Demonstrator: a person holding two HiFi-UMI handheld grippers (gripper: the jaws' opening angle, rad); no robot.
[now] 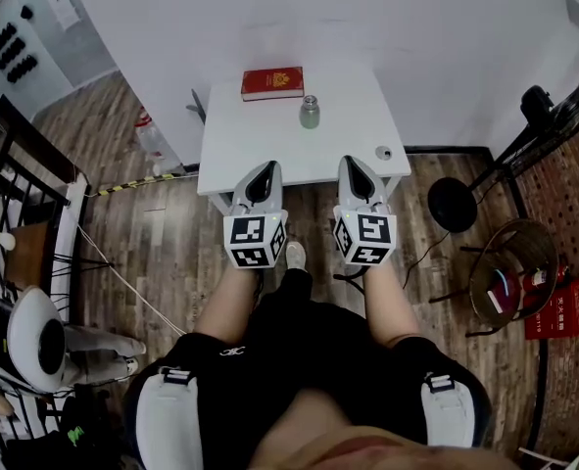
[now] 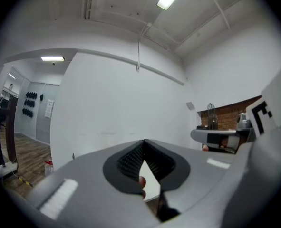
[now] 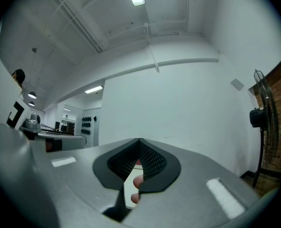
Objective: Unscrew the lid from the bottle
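Your left tongs (image 1: 266, 170) and right tongs (image 1: 354, 163) are both pinched fully shut with nothing in them. They're hanging over the near edge of the desk (image 1: 260, 140). The bottle (image 1: 310, 112) stands upright, lid on. It's well beyond both tongs, roughly between them. The red book (image 1: 272, 83) lies just behind the bottle, to its left.

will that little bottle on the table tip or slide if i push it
The bottle looks short and squat, so tipping seems unlikely. Small and probably light, it may slide or spin on the smooth white table. Its round body could roll if knocked over.
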